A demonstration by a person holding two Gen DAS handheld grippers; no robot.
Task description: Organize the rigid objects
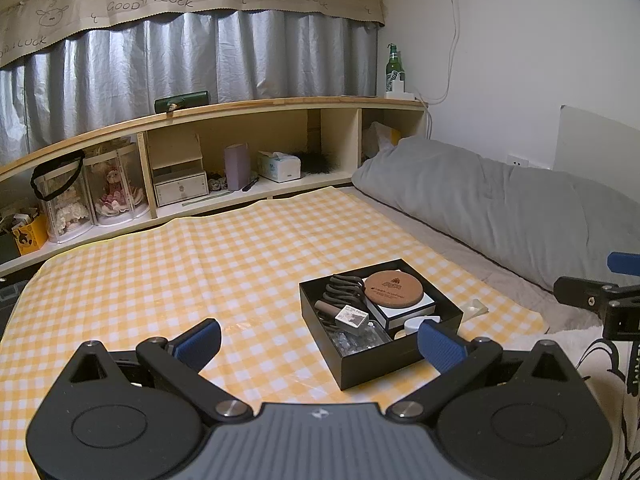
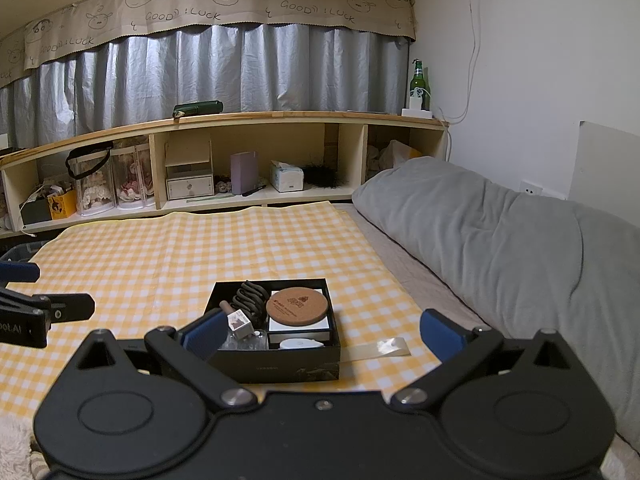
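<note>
A black open box (image 1: 400, 362) (image 2: 276, 366) sits on the yellow checked cloth (image 1: 200, 264) (image 2: 160, 256). Inside lie a round cork coaster (image 1: 394, 289) (image 2: 296, 305) on a white box, a black ribbed piece (image 1: 344, 286) (image 2: 250, 296), a small grey-white carton (image 1: 352, 317) (image 2: 239, 323) and a white object (image 2: 300, 344). My left gripper (image 1: 320, 342) is open and empty, just before the box's left front corner. My right gripper (image 2: 324, 336) is open and empty, its fingers on either side of the box's near wall.
A clear flat strip (image 2: 380, 349) (image 1: 474, 307) lies on the cloth right of the box. A grey folded quilt (image 2: 500, 240) (image 1: 500, 208) runs along the right. A wooden shelf (image 2: 224, 160) (image 1: 240, 148) with boxes, dolls and a green bottle (image 2: 419, 84) stands behind.
</note>
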